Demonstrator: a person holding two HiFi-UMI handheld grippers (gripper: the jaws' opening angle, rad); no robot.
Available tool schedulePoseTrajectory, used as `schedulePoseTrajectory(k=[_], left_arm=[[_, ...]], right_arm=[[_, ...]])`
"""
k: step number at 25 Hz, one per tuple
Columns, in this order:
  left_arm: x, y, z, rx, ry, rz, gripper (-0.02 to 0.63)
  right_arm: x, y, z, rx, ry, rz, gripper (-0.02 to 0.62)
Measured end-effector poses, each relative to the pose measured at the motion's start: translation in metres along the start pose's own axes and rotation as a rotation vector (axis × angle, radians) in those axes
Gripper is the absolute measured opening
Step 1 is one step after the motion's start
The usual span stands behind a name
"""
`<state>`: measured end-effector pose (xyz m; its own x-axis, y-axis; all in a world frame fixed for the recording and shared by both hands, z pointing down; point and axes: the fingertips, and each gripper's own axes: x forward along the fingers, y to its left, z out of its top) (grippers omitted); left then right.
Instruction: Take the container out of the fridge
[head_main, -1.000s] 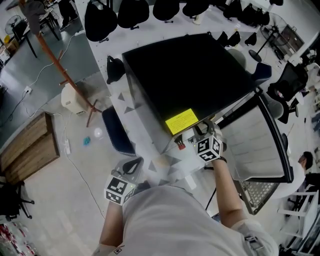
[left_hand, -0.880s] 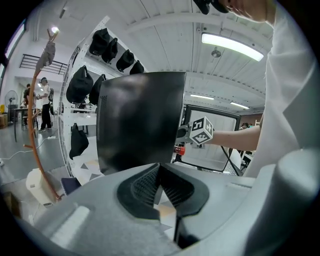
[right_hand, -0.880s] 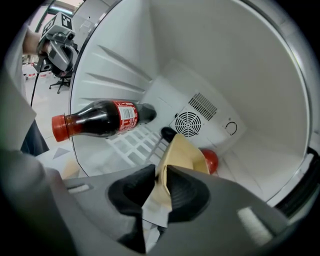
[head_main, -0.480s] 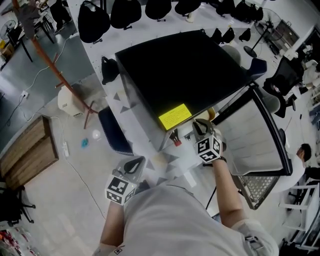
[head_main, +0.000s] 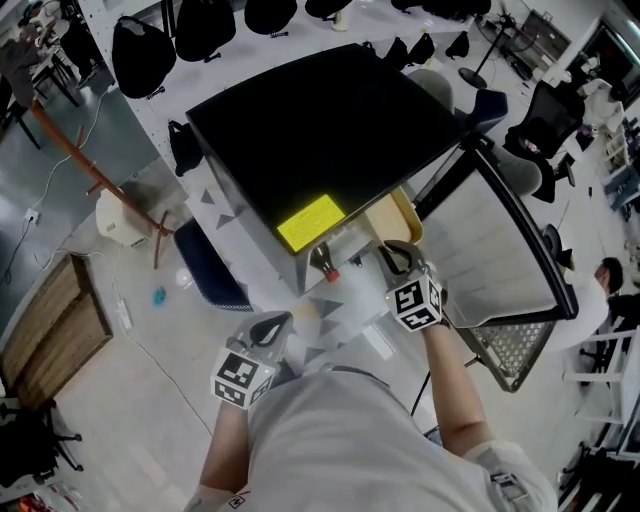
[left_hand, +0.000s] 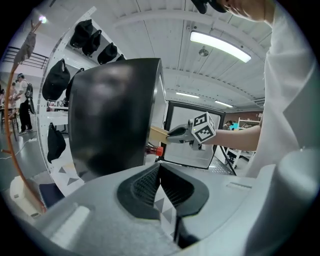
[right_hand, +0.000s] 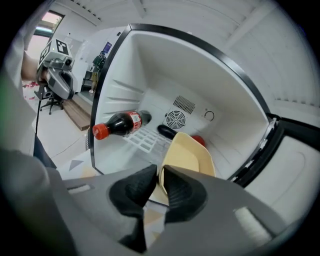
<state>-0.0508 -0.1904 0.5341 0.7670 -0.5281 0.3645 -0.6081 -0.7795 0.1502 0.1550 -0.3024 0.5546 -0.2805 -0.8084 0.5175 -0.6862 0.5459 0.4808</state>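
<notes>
Our right gripper (right_hand: 158, 175), jaws having just closed, clamps the near rim of the beige container (right_hand: 189, 152) at the fridge's (head_main: 330, 130) front edge, seemingly partly out. Our left gripper (left_hand: 159, 175) is pinched together, empty.

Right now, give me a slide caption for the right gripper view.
Right gripper, jaws just closing on the tan container, at the open fridge; cola bottle inside.

Black mini fridge (head_main: 320, 130) sits on white worktop (head_main: 228, 218) w/ grey triangle marks. Inside, on white slotted shelf (right_hand: 145, 141): cola bottle (right_hand: 120, 123) on its side, red cap twd door opening. Dark obj (right_hand: 167, 131) & red obj (right_hand: 200, 141) lie further back, nr rear wall.
</notes>
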Motion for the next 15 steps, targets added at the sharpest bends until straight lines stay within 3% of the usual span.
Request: schedulePoseTrajectory(k=[15], left_arm=[[0.051, -0.052, 0.011, 0.077, 0.047, -0.224, 0.009]], right_arm=[[-0.092, 0.006, -0.027, 0.227, -0.048, -0.085, 0.044]])
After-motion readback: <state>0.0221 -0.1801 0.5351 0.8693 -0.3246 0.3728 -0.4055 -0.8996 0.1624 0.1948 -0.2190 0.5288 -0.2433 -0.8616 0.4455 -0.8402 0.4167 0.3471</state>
